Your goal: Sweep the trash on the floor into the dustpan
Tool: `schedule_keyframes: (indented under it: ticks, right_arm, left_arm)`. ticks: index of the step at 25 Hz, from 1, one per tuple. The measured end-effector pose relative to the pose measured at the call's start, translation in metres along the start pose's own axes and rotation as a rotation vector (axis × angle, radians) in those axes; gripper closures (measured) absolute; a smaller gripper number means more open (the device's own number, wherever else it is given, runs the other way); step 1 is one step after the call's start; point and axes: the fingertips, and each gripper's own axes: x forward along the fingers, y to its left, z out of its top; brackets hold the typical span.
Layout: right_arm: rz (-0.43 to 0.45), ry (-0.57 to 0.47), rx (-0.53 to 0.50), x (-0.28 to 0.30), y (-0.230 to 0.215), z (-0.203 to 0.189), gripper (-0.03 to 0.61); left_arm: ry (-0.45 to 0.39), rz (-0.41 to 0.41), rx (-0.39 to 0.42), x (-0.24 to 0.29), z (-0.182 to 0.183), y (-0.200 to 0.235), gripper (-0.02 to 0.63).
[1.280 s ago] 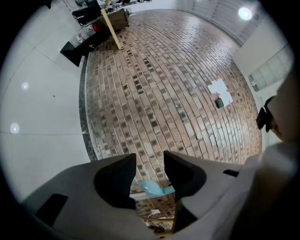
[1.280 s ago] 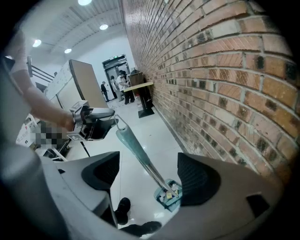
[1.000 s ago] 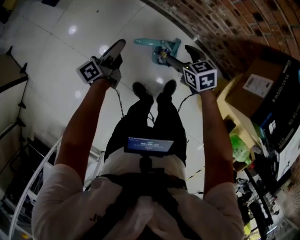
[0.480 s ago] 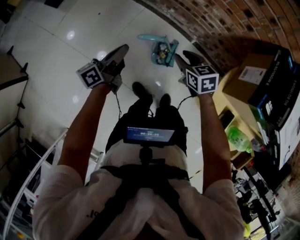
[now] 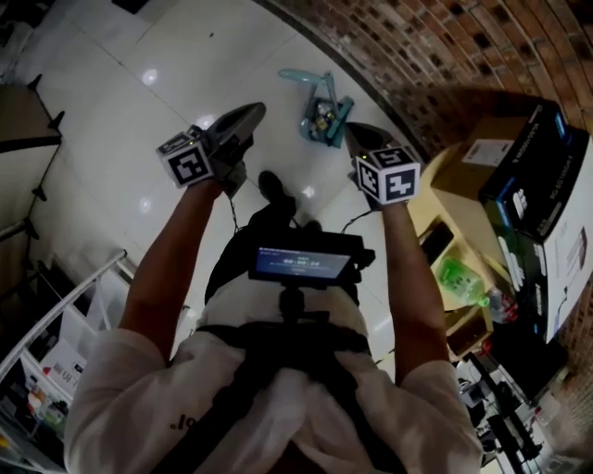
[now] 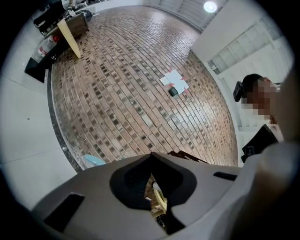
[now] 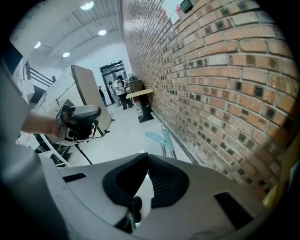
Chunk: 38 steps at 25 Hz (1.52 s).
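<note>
Dustpan: teal plastic, resting on the glossy white floor, far side, just beside the foot of the brick wall. A long teal part juts out to the far left. Trash: small mixed scraps bunched inside the pan, too small to identify.

The head view is dim, darkest at its near side. The glossy white tiled floor shows small round glare spots. Both gripper views are brighter, lit by round ceiling lamps, with curved, black-cornered edges.
</note>
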Motion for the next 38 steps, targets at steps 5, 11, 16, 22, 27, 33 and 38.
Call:
schedule_keyframes:
  ticks: [5, 11, 16, 22, 27, 33, 38]
  right_arm:
    - [-0.014, -0.084, -0.037, -0.044, 0.018, -0.008, 0.578]
    - [-0.012, -0.163, -0.032, -0.098, 0.025, -0.028, 0.578]
    - [-0.002, -0.163, -0.077, -0.119, 0.03, -0.039, 0.578]
    - [-0.039, -0.184, -0.088, -0.132, 0.028, -0.042, 0.578]
    - [-0.03, -0.256, -0.067, -0.148, 0.032, -0.034, 0.578]
    - [-0.029, -0.33, -0.043, -0.172, 0.038, -0.033, 0.578]
    - [-0.006, -0.347, -0.102, -0.195, 0.053, -0.045, 0.578]
  left_arm:
    - [-0.013, -0.013, 0.038, -0.011, -0.032, -0.048, 0.614]
    - [-0.016, -0.032, 0.102, -0.016, -0.073, -0.097, 0.614]
    - [-0.028, -0.023, 0.132, -0.019, -0.085, -0.122, 0.614]
    - [-0.029, -0.039, 0.185, -0.021, -0.09, -0.143, 0.614]
    - [-0.025, -0.045, 0.19, -0.022, -0.096, -0.157, 0.614]
    - [-0.032, -0.046, 0.213, -0.024, -0.104, -0.183, 0.614]
    - [-0.035, -0.054, 0.23, -0.025, -0.122, -0.205, 0.614]
